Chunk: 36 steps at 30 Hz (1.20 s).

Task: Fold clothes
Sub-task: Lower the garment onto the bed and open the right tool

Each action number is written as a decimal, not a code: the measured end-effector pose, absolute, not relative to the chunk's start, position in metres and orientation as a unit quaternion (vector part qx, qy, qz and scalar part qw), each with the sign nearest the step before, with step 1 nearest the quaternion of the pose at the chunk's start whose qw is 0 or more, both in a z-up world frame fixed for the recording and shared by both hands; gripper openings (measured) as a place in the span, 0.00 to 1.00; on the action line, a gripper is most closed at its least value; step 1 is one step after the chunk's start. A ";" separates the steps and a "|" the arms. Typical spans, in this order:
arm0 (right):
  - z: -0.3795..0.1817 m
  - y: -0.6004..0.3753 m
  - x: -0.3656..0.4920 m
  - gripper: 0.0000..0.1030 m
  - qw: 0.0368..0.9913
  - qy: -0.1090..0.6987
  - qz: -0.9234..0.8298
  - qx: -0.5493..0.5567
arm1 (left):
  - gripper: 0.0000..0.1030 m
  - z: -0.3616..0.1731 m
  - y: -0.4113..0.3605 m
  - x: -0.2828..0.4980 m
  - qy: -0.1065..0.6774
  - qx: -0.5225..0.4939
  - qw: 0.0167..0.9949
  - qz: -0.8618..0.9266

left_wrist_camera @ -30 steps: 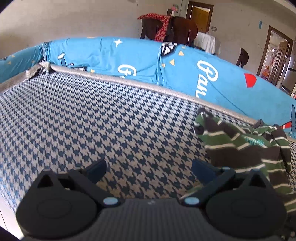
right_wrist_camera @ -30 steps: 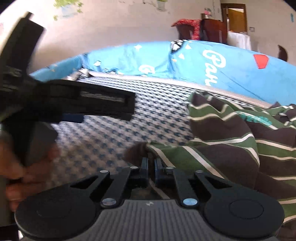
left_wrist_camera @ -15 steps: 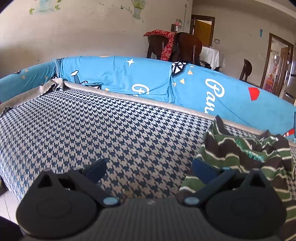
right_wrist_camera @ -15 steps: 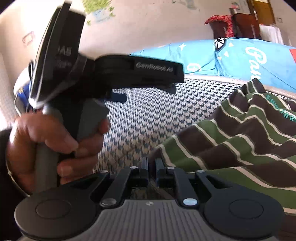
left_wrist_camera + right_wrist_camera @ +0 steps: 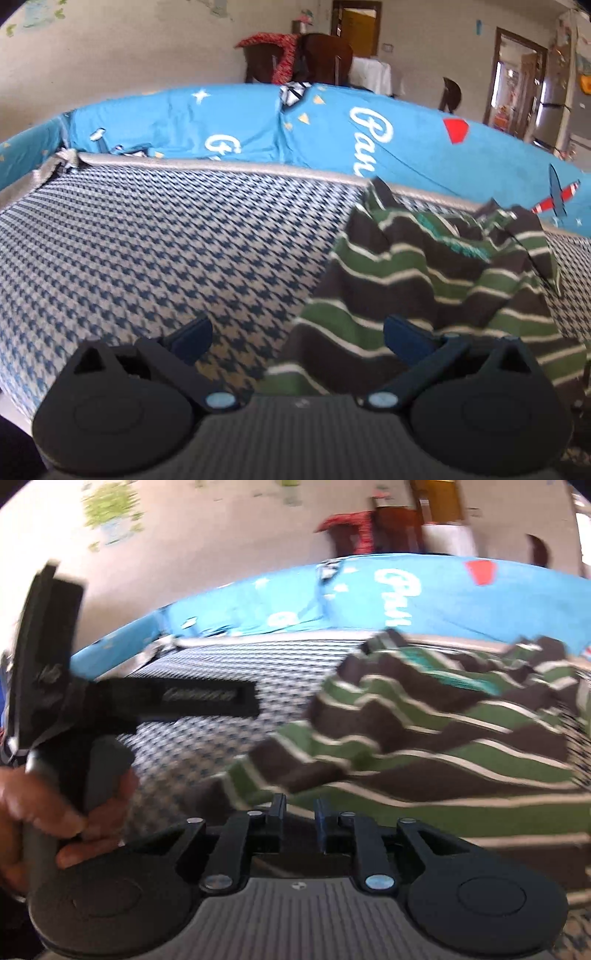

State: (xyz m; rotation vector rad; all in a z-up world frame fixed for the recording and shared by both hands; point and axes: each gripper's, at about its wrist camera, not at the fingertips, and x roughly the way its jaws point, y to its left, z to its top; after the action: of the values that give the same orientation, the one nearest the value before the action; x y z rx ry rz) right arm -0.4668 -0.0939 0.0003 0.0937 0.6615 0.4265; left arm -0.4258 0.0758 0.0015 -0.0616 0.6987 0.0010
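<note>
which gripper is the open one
The left gripper: its fingers are spread wide over the striped shirt. The right gripper is nearly closed.

1. This is a home, a living and dining room in one.
2. A sofa with a houndstooth seat cover (image 5: 155, 251) fills the foreground; a bright blue printed cloth (image 5: 369, 129) drapes its backrest.
3. Behind the sofa stand dark wooden dining chairs (image 5: 317, 59), one with a red cloth (image 5: 277, 48) thrown over it, beside a table under a white tablecloth (image 5: 371, 75).
4. Further behind the sofa are wooden-framed doorways (image 5: 517, 77), and painted plant decorations (image 5: 110, 511) mark the plastered wall.
</note>
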 end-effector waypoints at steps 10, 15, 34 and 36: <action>-0.003 -0.156 -0.486 0.24 0.945 0.311 0.061 0.086 | 1.00 -0.019 0.056 -0.423 0.372 -0.015 0.928 -0.025; -0.006 -0.203 -0.503 0.31 0.947 0.292 -0.055 0.124 | 1.00 -0.024 0.050 -0.422 0.379 -0.014 0.925 -0.031; -0.038 -0.241 -0.494 0.20 0.922 0.323 -0.124 0.172 | 1.00 -0.034 0.041 -0.419 0.396 -0.017 0.917 -0.034; -0.039 -0.237 -0.493 0.16 0.924 0.324 -0.122 0.160 | 1.00 -0.035 0.042 -0.418 0.400 -0.019 0.916 -0.032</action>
State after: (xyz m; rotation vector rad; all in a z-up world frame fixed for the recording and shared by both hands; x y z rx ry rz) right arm -0.4930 -0.2367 -0.0394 0.3286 0.6653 -0.2505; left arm -0.4177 0.0418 -0.0349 -0.0399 0.8222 -0.0663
